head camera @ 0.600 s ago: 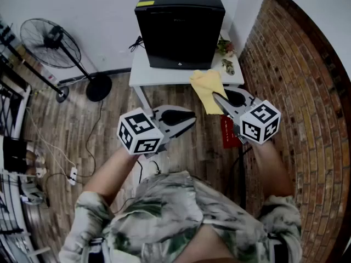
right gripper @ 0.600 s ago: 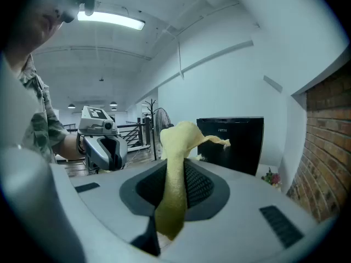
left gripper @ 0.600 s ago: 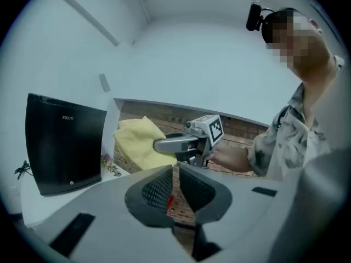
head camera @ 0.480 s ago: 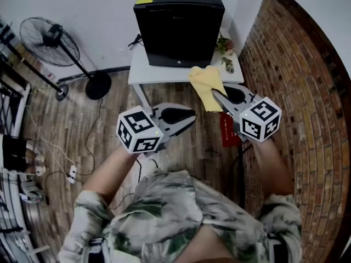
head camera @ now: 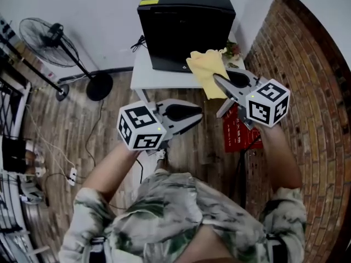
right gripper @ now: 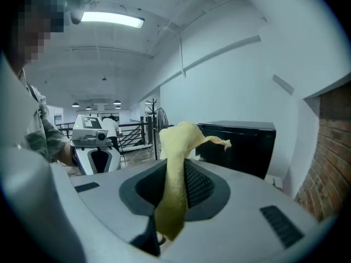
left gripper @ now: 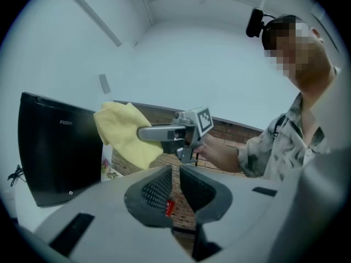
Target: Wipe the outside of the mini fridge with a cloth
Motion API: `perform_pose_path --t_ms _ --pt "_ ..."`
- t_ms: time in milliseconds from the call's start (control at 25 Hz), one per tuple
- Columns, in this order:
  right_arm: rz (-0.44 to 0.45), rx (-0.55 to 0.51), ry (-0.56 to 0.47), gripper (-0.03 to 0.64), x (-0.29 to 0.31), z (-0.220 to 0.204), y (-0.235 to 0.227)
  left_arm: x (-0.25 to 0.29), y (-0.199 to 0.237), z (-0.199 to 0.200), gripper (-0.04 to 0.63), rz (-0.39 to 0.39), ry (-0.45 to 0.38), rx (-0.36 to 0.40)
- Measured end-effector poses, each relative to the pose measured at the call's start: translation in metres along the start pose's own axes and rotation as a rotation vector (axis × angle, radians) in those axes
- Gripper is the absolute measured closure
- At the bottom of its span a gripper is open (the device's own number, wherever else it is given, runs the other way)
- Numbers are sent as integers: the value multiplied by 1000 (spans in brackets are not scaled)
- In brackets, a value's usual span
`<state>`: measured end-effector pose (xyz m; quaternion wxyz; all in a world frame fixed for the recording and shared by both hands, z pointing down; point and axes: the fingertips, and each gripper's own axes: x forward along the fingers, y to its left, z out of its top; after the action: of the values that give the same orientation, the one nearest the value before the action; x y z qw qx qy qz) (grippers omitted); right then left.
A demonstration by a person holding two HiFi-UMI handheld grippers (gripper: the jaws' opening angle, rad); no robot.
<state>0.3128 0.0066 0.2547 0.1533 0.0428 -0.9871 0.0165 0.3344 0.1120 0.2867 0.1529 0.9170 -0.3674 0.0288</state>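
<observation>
R tool (head camera: 218, 82) clamped on the yellow cloth (head camera: 205, 69), held up by the front-right corner of the mini fridge (head camera: 184, 26); can't tell if they touch. L tool (head camera: 196, 116) jaws nearly together, thin slit, nothing in it, lower & apart from the fridge. Fridge front has FUXIN lettering (left gripper: 66, 123), yellow sticker (head camera: 146, 2) on top. It stands on a white table (head camera: 143, 76); wood floor (head camera: 71, 125), brick wall (head camera: 307, 92) at right, fan (head camera: 49, 40) at left.

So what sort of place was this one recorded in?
Likely an open indoor workspace rather than a home kitchen: a brick wall, a pedestal fan on a plank floor, the mini fridge on a small white table, and a ceiling strip light.
</observation>
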Motion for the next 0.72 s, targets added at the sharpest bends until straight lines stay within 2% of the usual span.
perform_pose_path --t_ms 320,520,720 --pt "-61 -78 24 531 93 106 -80 -3 78 51 520 -149 42 67" --pt "-56 -121 60 531 175 161 -111 -17 128 75 509 -195 60 108" --pt "-66 -152 100 531 249 197 -147 -32 177 87 509 -219 52 112"
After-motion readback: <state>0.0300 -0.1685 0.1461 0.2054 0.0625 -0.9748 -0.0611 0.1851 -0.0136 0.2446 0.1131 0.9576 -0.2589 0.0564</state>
